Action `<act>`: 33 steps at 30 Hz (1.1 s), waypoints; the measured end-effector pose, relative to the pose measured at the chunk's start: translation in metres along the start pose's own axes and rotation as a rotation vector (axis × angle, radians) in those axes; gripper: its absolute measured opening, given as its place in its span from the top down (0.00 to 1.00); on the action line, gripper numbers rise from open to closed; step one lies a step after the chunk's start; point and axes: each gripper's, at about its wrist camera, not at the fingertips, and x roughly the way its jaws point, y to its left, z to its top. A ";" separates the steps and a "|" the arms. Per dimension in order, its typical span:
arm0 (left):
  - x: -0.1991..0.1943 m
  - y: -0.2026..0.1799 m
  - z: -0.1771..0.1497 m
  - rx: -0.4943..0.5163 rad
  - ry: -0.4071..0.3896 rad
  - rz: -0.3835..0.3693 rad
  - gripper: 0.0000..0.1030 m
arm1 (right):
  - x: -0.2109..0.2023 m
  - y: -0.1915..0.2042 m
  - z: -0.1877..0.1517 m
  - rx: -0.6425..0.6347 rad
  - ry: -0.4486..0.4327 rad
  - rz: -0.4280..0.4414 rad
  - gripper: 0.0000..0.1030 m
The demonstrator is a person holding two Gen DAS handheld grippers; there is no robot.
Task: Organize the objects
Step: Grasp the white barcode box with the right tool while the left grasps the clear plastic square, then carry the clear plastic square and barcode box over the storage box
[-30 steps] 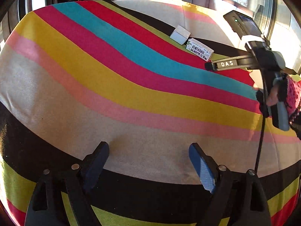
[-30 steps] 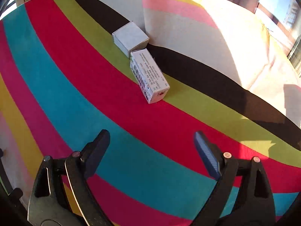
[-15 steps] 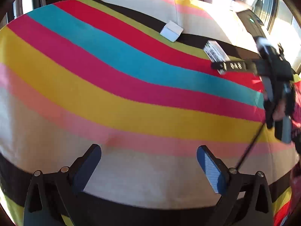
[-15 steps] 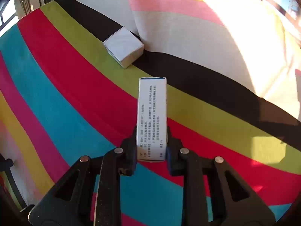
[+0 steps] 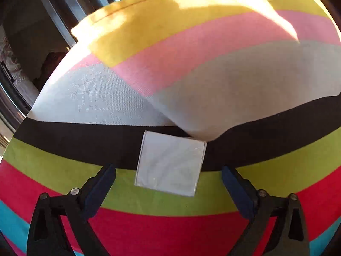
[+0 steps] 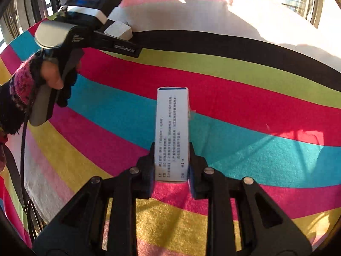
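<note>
A small square white box (image 5: 170,162) lies on the striped cover, across its black and green bands and against a cushion. My left gripper (image 5: 168,171) straddles it, its jaws closing; both fingers stand clear of the box's sides. The same small box (image 6: 118,29) shows far left in the right wrist view, under the left gripper. My right gripper (image 6: 171,160) is shut on a long white printed carton (image 6: 172,128), held lengthwise above the teal and pink stripes.
The striped cover (image 6: 255,106) spreads over the whole surface. A striped cushion (image 5: 213,64) rises just behind the small box. A hand in a knitted glove (image 6: 25,85) holds the left gripper's handle. Windows and dark frames (image 5: 53,21) lie beyond.
My left gripper has swept across the cover to the small white box, which now sits between its fingers. My right gripper shut on the long carton and carried it away from the small box.
</note>
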 end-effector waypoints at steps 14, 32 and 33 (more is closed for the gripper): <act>-0.128 0.042 -0.151 -0.191 -0.078 -0.252 0.55 | -0.008 -0.015 -0.012 0.004 -0.033 -0.002 0.72; -0.206 0.037 -0.248 -0.266 -0.015 -0.250 0.55 | -0.021 -0.001 -0.020 0.049 -0.024 -0.005 0.73; -0.207 0.035 -0.249 -0.257 -0.014 -0.245 0.55 | -0.029 0.004 -0.026 0.037 -0.035 -0.006 0.73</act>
